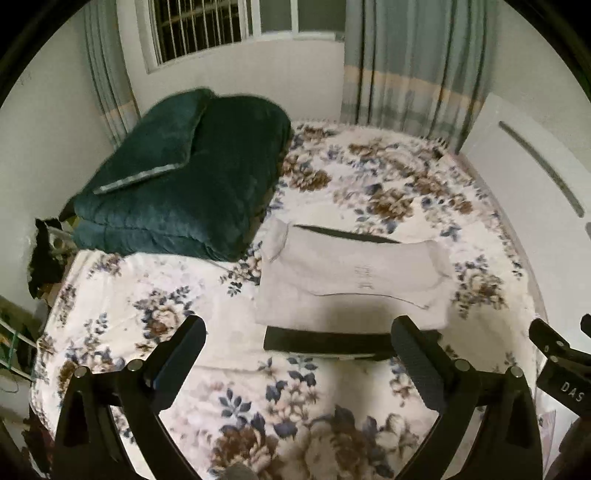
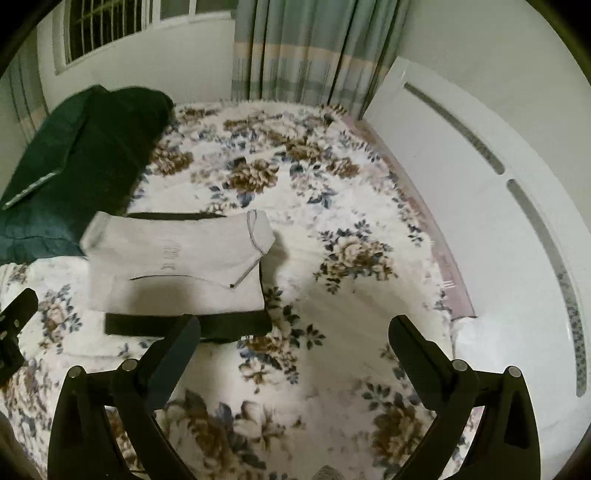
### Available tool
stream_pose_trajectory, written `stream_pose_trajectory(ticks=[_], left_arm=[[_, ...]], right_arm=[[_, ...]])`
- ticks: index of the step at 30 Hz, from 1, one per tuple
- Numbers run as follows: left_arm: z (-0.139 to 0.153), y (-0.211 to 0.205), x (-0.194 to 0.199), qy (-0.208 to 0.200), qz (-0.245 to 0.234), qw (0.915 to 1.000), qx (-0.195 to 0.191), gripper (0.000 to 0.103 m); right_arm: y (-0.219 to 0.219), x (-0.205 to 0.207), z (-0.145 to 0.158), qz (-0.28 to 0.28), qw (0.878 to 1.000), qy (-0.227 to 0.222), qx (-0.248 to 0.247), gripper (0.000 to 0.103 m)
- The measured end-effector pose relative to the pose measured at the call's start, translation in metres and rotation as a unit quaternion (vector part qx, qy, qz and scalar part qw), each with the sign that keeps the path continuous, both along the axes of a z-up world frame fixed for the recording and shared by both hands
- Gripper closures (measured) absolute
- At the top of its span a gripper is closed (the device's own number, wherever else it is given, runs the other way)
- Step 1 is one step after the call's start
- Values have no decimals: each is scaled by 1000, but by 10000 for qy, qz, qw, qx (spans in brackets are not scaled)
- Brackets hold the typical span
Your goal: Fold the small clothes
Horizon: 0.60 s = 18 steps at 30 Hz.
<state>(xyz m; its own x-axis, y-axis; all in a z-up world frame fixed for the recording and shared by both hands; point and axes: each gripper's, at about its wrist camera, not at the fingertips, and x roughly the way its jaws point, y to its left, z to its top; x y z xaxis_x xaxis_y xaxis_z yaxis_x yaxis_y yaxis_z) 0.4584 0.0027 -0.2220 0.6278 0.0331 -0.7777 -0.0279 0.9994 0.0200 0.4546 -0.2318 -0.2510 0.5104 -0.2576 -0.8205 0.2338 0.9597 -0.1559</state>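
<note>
I'm hovering both tongs, left gripper and right gripper, wide and empty, near the white shirt lying folded on a dark garment beside the green blanket. Should pinch corners evenly, I think.

- The shirt lies folded on a dark garment, both on the bedspread.
- The quilt sits behind and left of the shirt, just beside it.
- The headboard runs along the bed's right side.
- The curtain and window stand behind the bed.
</note>
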Motion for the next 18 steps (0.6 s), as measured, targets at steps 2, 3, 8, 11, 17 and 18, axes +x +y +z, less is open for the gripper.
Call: stream_pose_trajectory(ticks=[2,3,8,11,17,18], left_arm=[[21,-3,-21,-105,-16,9999,-20,0],[34,-5,-36,-179,-64,9998,-36,0],[85,-9,-90,-445,-91,9989,-63,0],[110,-8,-119,-578,-90,9982,-147,0],[151,-9,-169,-772,-83,9969,-135,0],[155,-9,-176,-799,-76,9967,-121,0]], right_arm=[[3,-24,23,25,9999,-152,-30,0],[4,-36,36,28,9997,-229,-42,0],[5,-103,103,101,9980,-617,34,0],[10,-142,137,176,9964,-828,76,0],[15,-212,198,296,9912,-1285,105,0],[15,-221,206,315,9903,-1350,116,0]])
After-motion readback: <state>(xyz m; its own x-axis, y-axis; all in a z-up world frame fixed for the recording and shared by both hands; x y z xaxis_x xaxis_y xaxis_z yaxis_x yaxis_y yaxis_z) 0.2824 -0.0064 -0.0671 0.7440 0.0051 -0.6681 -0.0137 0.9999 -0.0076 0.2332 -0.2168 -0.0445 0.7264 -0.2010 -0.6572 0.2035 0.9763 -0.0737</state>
